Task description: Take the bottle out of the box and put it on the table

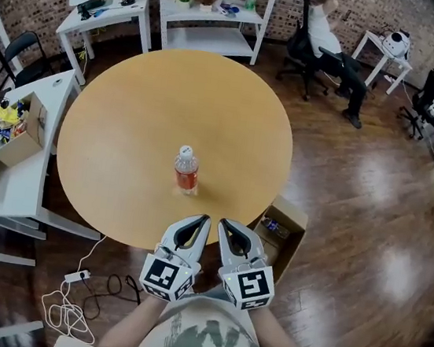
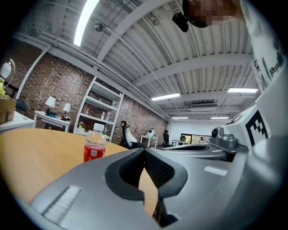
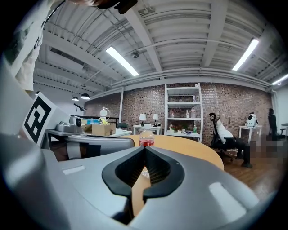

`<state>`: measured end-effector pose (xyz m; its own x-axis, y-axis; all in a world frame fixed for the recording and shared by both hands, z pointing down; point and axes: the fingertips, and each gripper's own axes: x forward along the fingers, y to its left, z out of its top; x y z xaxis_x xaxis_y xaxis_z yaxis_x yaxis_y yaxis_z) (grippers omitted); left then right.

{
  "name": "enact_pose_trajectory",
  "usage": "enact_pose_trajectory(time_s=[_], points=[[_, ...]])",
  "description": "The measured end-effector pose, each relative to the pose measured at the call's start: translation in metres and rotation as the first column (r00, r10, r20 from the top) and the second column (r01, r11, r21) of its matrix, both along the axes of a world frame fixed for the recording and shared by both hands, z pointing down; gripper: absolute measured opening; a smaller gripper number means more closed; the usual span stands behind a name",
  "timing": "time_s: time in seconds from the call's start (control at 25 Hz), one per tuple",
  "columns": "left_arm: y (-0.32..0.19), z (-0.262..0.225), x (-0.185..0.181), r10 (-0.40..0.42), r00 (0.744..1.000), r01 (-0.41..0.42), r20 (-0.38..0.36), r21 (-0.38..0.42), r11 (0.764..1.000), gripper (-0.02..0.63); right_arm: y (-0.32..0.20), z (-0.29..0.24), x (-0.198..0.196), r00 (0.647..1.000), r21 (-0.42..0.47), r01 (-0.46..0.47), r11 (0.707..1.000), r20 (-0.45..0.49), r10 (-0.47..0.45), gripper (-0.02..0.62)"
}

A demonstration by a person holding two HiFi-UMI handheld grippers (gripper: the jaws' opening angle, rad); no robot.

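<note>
bottle (image 1: 186, 170) upright on tabletop (image 1: 121, 116), apart from left gripper (image 1: 204, 220) and right gripper (image 1: 224, 224); both closed, apparently empty.

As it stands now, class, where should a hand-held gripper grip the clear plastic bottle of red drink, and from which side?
Probably the round mid-body of the clear plastic bottle, jaws level, approached from the near edge of the round wooden table: it stands upright and alone.

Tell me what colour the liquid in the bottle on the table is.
Red, in the bottle; the left gripper view shows it best.
</note>
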<state>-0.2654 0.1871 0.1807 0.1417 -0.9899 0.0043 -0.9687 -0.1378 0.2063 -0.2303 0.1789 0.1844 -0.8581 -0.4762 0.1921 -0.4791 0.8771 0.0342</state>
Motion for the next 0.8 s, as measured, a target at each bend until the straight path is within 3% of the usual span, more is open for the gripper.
enact_pose_trajectory(time_s=[0.2,0.8], points=[[0.0003,-0.0017,0.0012,-0.001,1.0,0.001,0.004,0.0,1.0,-0.006,-0.001,0.0029,0.0034,1.0,-0.035,-0.002,0.999,0.01,0.002,0.0],[-0.004,0.0058,-0.0025,-0.002,1.0,0.002,0.003,-0.019,1.0,-0.006,-0.0015,0.0007,-0.0047,1.0,-0.019,0.025,1.0,-0.005,-0.025,0.0]])
